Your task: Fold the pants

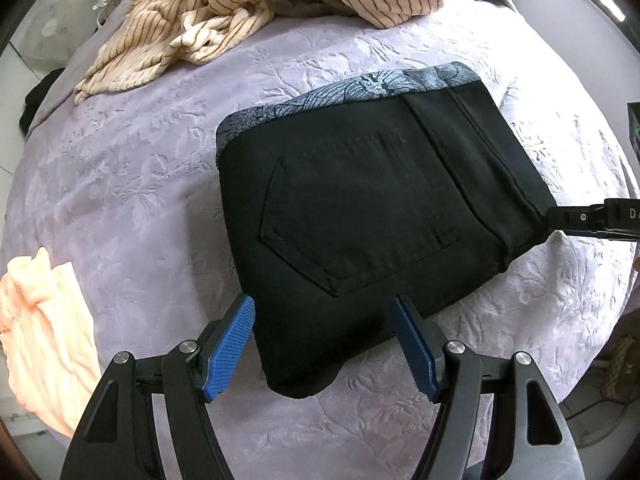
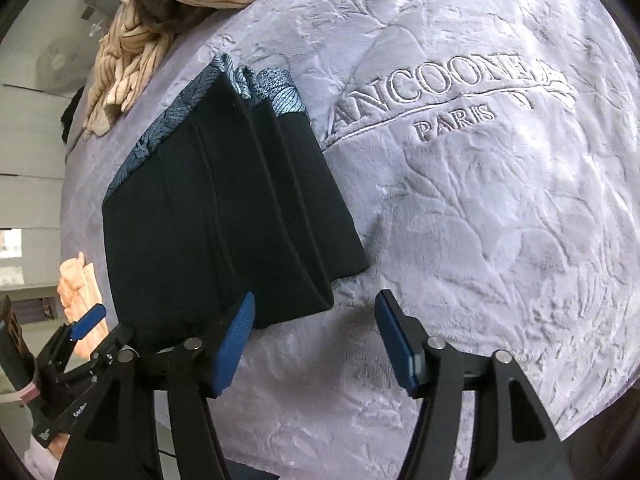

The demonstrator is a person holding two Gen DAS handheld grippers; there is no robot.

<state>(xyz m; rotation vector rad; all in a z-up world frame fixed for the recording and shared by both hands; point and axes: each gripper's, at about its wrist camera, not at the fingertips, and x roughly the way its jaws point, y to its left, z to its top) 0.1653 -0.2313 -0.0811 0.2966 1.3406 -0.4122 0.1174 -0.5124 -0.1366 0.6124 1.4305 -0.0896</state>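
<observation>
Black pants [image 1: 372, 208] lie folded into a compact stack on the lavender blanket [image 1: 132, 184], back pocket up, with a blue-grey patterned lining along the far edge. My left gripper [image 1: 323, 344] is open, its blue pads either side of the stack's near edge. In the right wrist view the folded pants [image 2: 208, 216] show their layered edges. My right gripper [image 2: 314, 340] is open just off the stack's near corner, its left pad touching the cloth. The right gripper's tip [image 1: 592, 220] shows at the pants' right corner in the left wrist view.
A striped cream garment pile [image 1: 248, 12] lies at the far end of the bed. A peach garment [image 1: 44, 336] lies at the left edge. The blanket bears embroidered lettering [image 2: 452, 92]. The left gripper [image 2: 86, 326] shows at the lower left of the right wrist view.
</observation>
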